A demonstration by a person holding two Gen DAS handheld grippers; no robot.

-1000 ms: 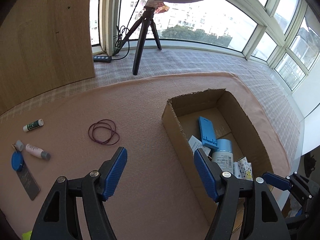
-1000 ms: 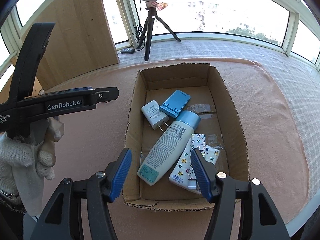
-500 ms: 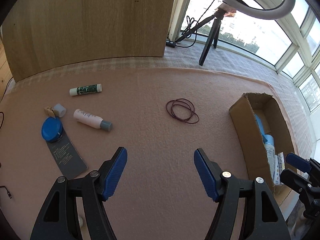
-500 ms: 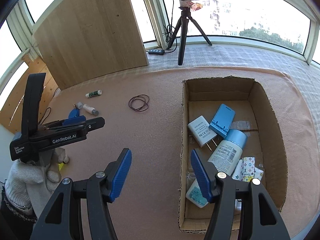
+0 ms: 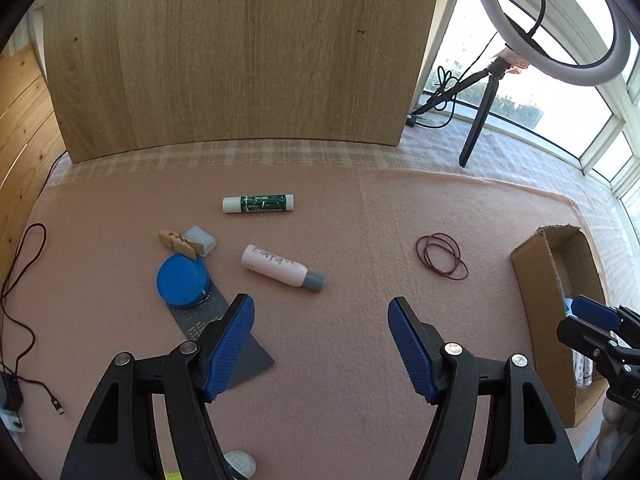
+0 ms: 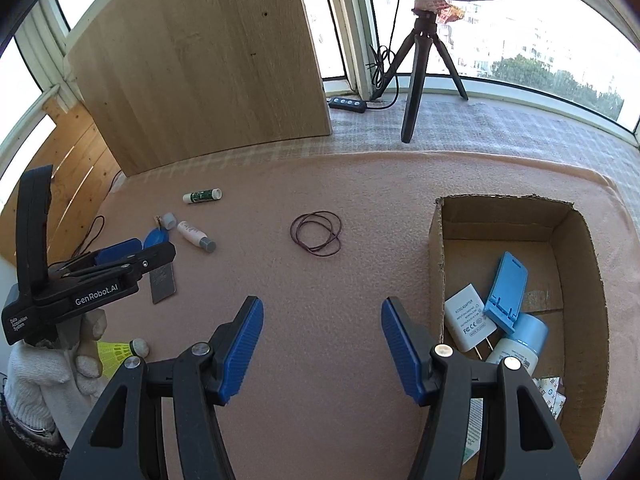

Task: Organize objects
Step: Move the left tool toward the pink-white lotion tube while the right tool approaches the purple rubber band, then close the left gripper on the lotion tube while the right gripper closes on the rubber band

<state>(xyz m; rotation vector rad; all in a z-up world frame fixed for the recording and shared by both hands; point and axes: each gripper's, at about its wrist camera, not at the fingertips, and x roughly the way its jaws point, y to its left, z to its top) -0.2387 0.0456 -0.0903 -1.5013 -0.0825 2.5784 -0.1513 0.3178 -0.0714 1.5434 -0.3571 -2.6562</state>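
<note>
Pink blanket (image 5: 340, 360) (bottles, box, bands)

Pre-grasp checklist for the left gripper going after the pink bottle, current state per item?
1. Left gripper empty, jaws apart: ok.
2. Pink bottle lying flat on the pink mat, touching nothing: ok.
3. Path to the bottle free; blue round lid and clothespin sit off to its left: ok.
4. Right gripper empty, jaws apart: ok.
5. Cardboard box open with floor space at its far end: ok.
6. Bottle's grey cap tight: cannot tell.
</note>
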